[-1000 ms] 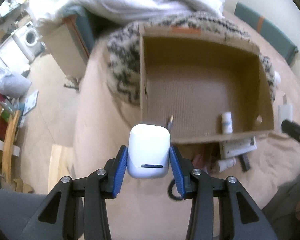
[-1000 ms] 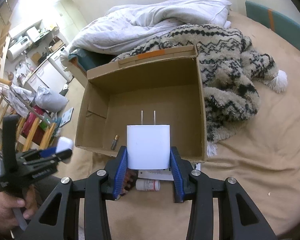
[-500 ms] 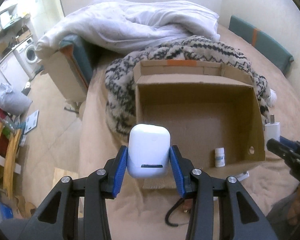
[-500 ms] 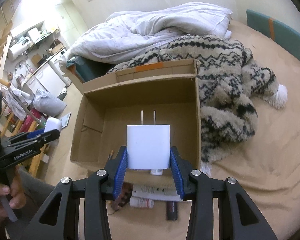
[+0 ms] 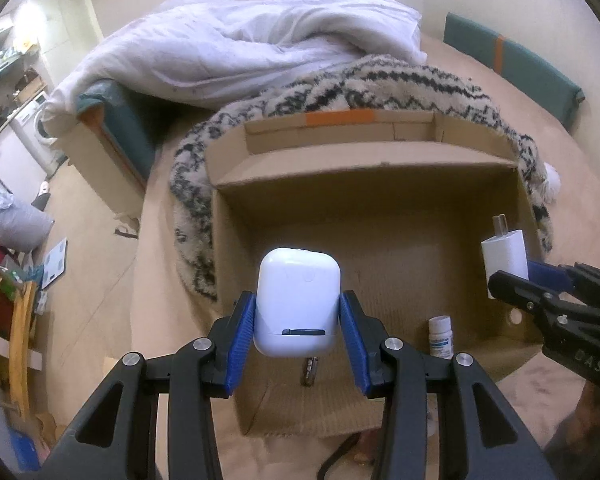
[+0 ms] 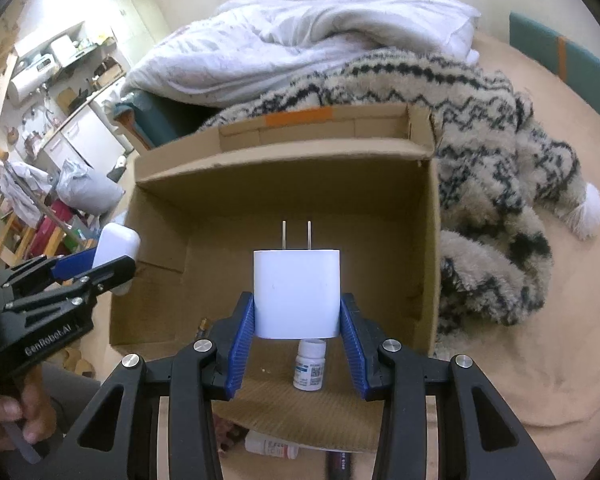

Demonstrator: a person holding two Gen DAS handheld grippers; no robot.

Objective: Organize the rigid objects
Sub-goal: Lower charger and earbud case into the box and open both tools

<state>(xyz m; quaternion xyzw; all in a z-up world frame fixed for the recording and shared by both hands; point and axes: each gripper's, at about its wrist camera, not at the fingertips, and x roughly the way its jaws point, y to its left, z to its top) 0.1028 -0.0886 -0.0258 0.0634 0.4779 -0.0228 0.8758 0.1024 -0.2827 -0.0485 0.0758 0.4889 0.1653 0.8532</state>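
Observation:
My left gripper (image 5: 298, 320) is shut on a white earbud case (image 5: 298, 300), held above the near left part of an open cardboard box (image 5: 364, 148). My right gripper (image 6: 297, 320) is shut on a white wall charger (image 6: 297, 292) with its two prongs pointing away, over the box's (image 6: 284, 156) near middle. Each gripper shows in the other's view: the right one with the charger (image 5: 505, 256) at the right, the left one with the case (image 6: 114, 248) at the left. On the box floor stand a small white pill bottle (image 6: 310, 366) (image 5: 440, 337) and a small battery (image 5: 310, 372).
The box lies on a tan bed cover (image 6: 540, 360) against a patterned fleece blanket (image 6: 492, 184) and a white duvet (image 5: 260, 48). Another pill bottle (image 6: 272, 449) and a dark stick (image 6: 340, 465) lie outside the box's near wall. A person's hand (image 6: 8, 412) holds the left gripper.
Both grippers have moved forward over the box with their objects still clamped. The box now fills more of each view and the items outside its near wall have slid under the fingers.

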